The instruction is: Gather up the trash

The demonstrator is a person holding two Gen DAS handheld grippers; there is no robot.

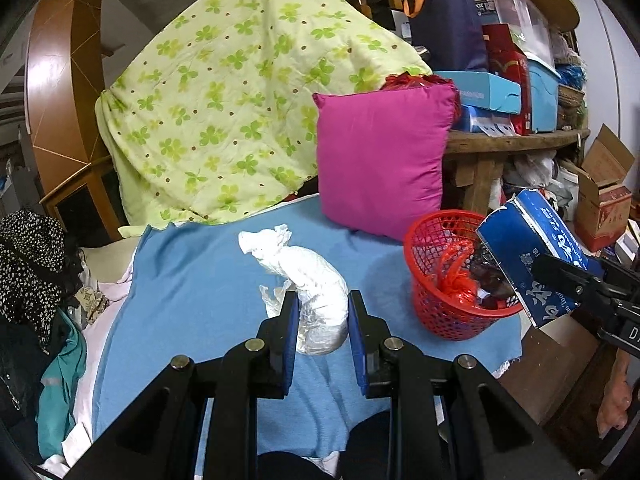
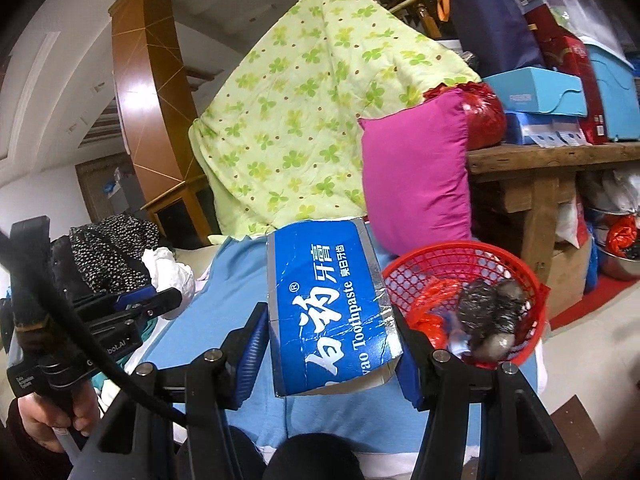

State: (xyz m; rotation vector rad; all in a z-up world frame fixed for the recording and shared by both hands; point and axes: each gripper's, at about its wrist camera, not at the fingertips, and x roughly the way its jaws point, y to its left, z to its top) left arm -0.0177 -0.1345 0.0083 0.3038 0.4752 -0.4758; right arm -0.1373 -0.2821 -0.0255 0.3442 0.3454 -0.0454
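Note:
My left gripper [image 1: 323,312] is shut on a crumpled white plastic bag [image 1: 316,280], held over the blue cloth [image 1: 192,280]. The right wrist view shows the same bag [image 2: 170,272] bunched at the tips of the left gripper [image 2: 168,298], far left. A torn blue toothpaste box [image 2: 332,312] is clamped between the pads of my right gripper [image 2: 330,332]. In the left wrist view the box [image 1: 532,248] hangs tilted by the right rim of the red mesh basket [image 1: 416,240]. The basket [image 2: 440,250] holds a red bag and dark crumpled wads.
A magenta pillow [image 1: 380,160] and a green clover quilt [image 1: 224,100] stand behind the cloth. A wooden shelf [image 1: 520,140] stacked with boxes is at the right, cardboard boxes [image 1: 604,196] on the floor beyond. Dark and teal clothes [image 1: 36,280] pile up at the left.

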